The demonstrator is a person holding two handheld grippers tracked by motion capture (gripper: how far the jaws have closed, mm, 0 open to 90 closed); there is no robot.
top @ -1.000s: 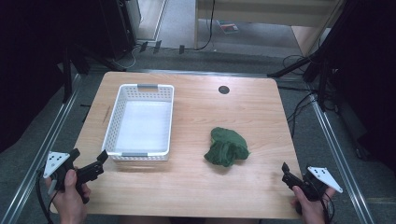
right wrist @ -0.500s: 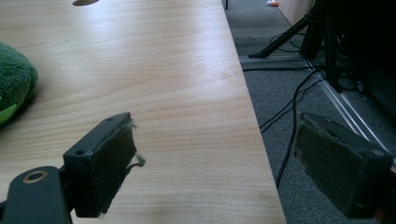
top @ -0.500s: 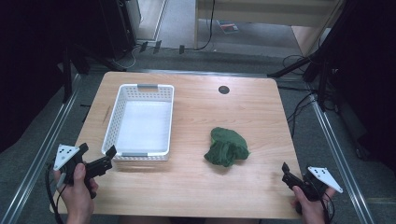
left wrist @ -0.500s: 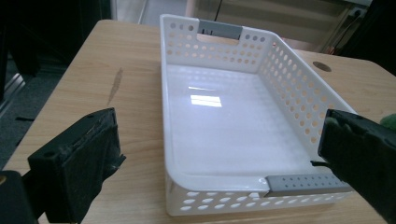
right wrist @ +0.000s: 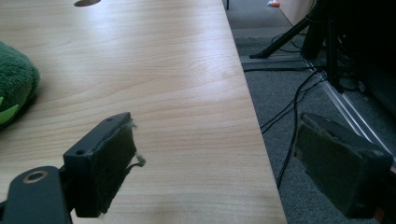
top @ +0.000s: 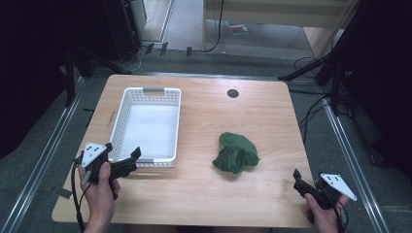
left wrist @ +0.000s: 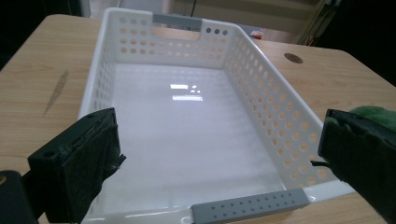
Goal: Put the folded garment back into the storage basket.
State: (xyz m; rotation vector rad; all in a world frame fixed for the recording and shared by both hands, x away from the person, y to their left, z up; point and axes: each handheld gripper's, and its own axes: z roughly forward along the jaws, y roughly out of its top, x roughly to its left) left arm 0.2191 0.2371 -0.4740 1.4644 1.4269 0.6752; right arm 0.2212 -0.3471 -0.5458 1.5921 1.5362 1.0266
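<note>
Left gripper point(top: 127, 156), jaws spread and empty, hovers at the near end of the white basket point(top: 125, 112). Right gripper point(top: 302, 180), likewise spread, sits at the table's point(top: 204, 194) near right corner. Green cloth point(top: 236, 152) lies between them.

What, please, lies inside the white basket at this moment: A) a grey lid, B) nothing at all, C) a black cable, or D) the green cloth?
B: the white basket shows a bare, glossy floor in the left gripper view, and in the high view the green cloth lies on the table to its right.
</note>
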